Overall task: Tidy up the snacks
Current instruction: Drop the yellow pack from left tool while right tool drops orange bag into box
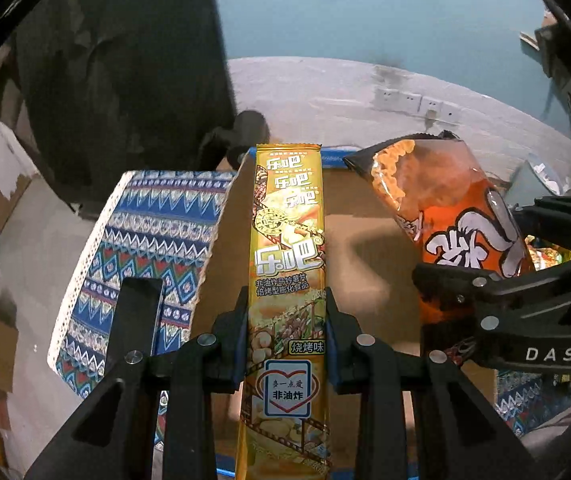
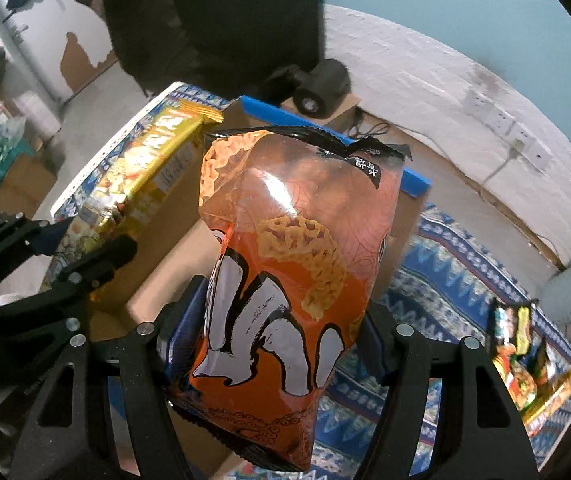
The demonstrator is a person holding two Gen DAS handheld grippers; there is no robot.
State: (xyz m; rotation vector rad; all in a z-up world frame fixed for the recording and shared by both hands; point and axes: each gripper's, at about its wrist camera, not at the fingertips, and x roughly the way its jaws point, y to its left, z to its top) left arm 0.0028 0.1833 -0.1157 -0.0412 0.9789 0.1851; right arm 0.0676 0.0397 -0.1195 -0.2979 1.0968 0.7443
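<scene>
Left gripper clamped narrow on a yellow pack; right gripper set wide around an orange bag, its pads pressing the bag's sides. Both snacks hang over a cardboard box lying ahead of and below the fingers – probably the bin they are bound for. Risks: the puffy, glossy bag may slide from the wide grip, or crush if squeezed harder (it holds brittle pieces); the long pack, gripped low, could swing and catch the box's blue-edged rim. The two grippers work just beside one another, so they could collide. Right of the right gripper, another packet lies on the patterned cloth covering the table.
</scene>
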